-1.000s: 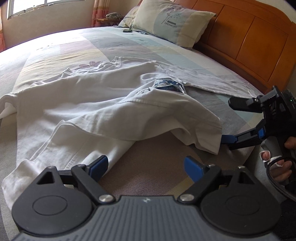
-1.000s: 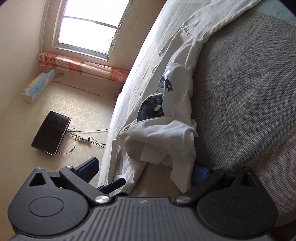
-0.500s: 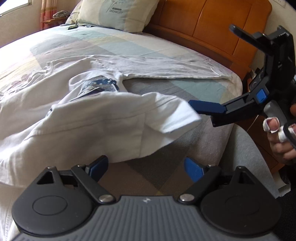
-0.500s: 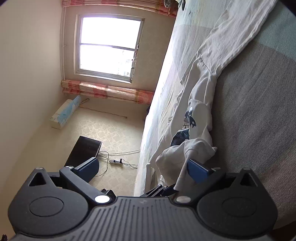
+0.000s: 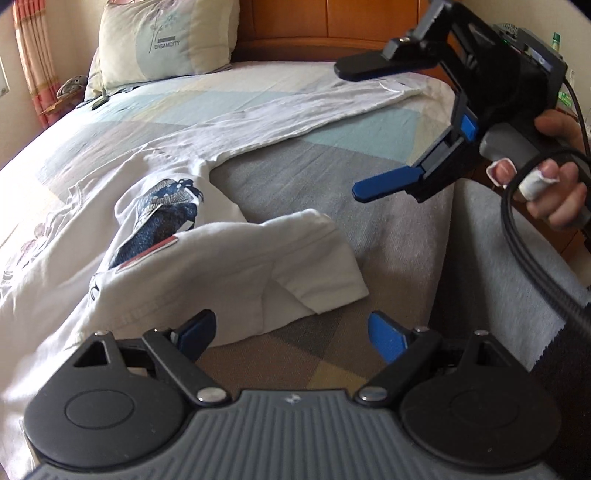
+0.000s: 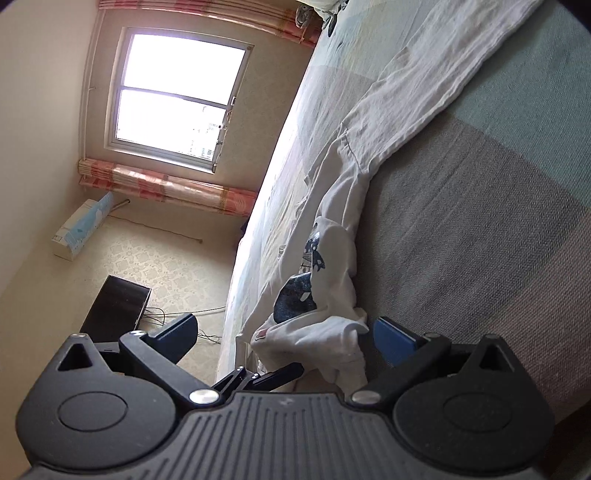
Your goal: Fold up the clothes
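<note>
The right gripper has let go of the white shirt and lifted clear; both grippers gape empty.

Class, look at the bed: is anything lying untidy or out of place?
Yes. The white T-shirt lies crumpled on the bed, one corner flopped over its blue print, not flat for folding. Both grippers are open and hold nothing.

The bed has a cover with big squares of grey, light blue, and pale yellow. A white shirt with a dark blue picture on it lies crumpled on the cover, and one long sleeve stretches out toward the far side. A pillow with small writing on it leans at the head of the bed, against the brown wooden headboard.
</note>
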`<state>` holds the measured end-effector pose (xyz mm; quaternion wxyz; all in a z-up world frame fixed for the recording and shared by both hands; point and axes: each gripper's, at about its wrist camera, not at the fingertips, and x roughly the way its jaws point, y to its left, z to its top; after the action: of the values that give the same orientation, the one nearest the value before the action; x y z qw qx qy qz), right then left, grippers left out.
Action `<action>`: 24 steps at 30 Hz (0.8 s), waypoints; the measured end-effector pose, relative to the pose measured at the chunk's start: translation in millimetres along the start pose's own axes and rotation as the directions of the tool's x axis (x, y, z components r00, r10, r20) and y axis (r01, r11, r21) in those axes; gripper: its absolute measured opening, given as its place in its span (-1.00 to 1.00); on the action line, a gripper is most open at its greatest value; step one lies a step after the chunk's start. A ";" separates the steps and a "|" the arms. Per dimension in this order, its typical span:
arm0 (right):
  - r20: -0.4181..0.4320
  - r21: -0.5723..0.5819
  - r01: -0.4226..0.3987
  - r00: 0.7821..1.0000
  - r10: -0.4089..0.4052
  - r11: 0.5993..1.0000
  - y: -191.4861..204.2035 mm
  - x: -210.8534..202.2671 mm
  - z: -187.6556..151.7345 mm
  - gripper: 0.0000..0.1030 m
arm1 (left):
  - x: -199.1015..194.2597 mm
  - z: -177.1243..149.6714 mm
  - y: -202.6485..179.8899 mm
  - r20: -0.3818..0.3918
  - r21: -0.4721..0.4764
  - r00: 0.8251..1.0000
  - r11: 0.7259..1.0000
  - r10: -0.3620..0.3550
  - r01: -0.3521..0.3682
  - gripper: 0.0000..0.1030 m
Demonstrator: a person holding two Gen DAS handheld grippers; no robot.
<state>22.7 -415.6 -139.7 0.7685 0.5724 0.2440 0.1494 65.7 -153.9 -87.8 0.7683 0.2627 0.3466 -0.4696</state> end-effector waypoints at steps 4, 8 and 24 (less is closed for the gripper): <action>-0.038 0.049 -0.034 0.999 0.036 0.998 -7.0 13.1 -4.2 1.00 | -15.7 -6.6 7.9 0.015 -0.038 1.000 0.999 0.015 -0.014 0.73; -0.104 0.061 -0.013 0.994 0.020 0.998 -8.0 31.5 -11.0 1.00 | -39.1 -11.2 18.2 0.026 -0.030 0.998 0.998 0.057 -0.056 0.73; -0.253 -0.027 -0.079 0.965 0.069 0.997 24.4 59.1 -36.9 1.00 | -74.8 7.4 92.1 0.139 -0.242 0.956 0.945 0.259 -0.221 0.74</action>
<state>53.2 -348.5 -136.9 0.7356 0.5432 0.3152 0.2538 127.2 -80.2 -17.7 0.8711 0.1739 0.2965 -0.3508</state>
